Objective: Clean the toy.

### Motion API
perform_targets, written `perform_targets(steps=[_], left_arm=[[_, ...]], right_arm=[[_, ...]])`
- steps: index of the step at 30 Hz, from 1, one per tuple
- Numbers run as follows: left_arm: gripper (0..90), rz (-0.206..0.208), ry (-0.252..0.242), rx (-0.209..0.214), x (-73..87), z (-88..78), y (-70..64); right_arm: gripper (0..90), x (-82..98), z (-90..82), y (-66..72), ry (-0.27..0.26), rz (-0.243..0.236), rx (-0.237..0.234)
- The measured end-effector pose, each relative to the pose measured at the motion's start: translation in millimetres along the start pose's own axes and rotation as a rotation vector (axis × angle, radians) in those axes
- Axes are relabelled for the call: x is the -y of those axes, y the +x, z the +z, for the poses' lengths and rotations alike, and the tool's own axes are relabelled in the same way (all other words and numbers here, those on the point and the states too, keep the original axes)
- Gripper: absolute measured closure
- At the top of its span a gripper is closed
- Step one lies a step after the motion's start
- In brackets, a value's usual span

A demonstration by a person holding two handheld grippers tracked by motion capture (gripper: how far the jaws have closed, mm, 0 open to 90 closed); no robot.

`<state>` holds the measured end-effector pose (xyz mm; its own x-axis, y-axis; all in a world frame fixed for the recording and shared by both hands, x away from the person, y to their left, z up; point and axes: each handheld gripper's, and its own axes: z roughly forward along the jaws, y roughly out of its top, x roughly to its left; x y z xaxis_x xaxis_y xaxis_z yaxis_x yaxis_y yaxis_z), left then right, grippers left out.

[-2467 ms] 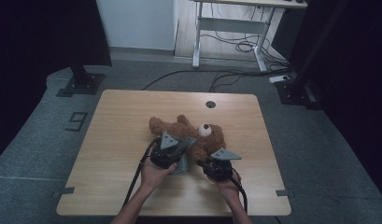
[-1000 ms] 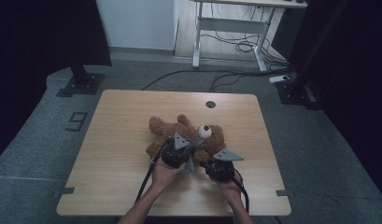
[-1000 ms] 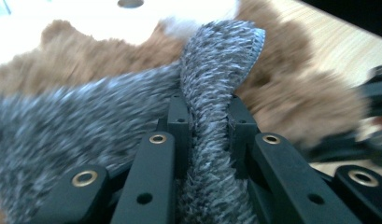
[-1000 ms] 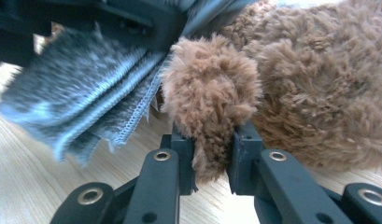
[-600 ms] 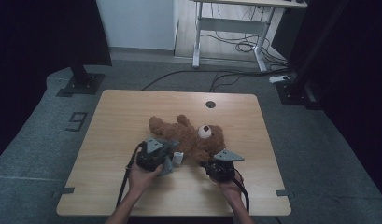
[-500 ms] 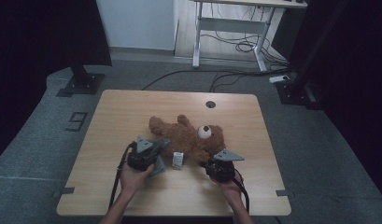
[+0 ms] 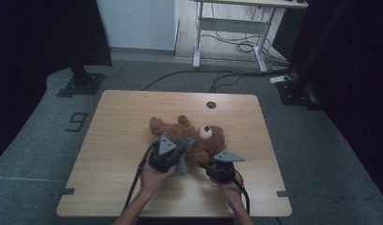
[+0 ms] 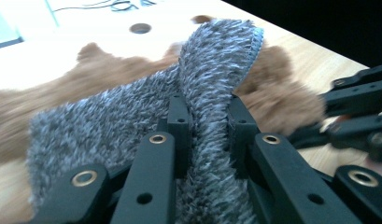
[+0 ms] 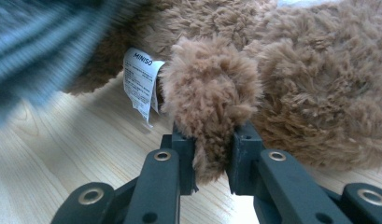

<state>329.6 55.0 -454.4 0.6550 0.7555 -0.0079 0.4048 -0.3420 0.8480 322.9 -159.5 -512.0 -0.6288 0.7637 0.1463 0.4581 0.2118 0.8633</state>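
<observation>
left tongs (image 8: 205,121) clamped on grey fleece cloth (image 8: 132,116) | right tongs (image 9: 212,149) clamped on teddy bear (image 9: 282,79) limb | both soft, light, floppy; pinch edges/limbs

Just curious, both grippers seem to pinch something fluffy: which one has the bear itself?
The right gripper: it pinches a brown limb of the teddy bear beside its white label. The left gripper pinches the grey fuzzy cloth.
</observation>
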Motion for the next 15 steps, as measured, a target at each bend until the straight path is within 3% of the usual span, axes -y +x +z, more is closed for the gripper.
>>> perform_targets(steps=[2, 4, 5, 6, 7, 10, 12, 14, 15], left_arm=[[75.8, 0.003, 0.029, 0.015, -1.9, 16.0, -7.7], [75.8, 0.007, 0.038, 0.015, -1.4, 21.2, -9.9], [75.8, 0.029, 0.065, -0.012, 3.4, 31.2, -12.4], [75.8, 0.029, 0.065, -0.012, 3.4, 31.2, -12.4], [75.7, 0.020, 0.074, -0.041, 10.5, 33.3, -7.7], [75.7, -0.028, 0.074, -0.036, 20.7, 26.3, 8.1], [75.8, -0.035, 0.071, -0.036, 23.0, 21.9, 12.4], [75.6, -0.037, 0.062, -0.052, 25.7, 10.5, 19.3], [75.6, -0.051, 0.038, -0.076, 27.8, -4.2, 28.8]], right_arm=[[76.2, -0.2, -0.4, 0.2, 0.002, -0.002, 0.000], [76.2, -0.4, -0.8, 0.5, 0.002, -0.001, -0.002], [76.2, -0.3, -0.8, 0.9, 0.002, -0.005, -0.003], [76.3, -0.2, -1.0, 1.2, 0.003, -0.008, -0.001], [76.2, -0.2, -1.1, 1.2, 0.004, -0.009, -0.003], [76.2, -0.6, -1.6, 0.5, 0.005, -0.010, -0.004], [76.2, -0.5, -1.5, 0.2, 0.005, -0.009, -0.004], [76.2, -0.3, -1.4, 0.3, 0.005, -0.009, -0.005], [76.2, -0.4, -1.6, 0.2, 0.005, -0.011, -0.005]])
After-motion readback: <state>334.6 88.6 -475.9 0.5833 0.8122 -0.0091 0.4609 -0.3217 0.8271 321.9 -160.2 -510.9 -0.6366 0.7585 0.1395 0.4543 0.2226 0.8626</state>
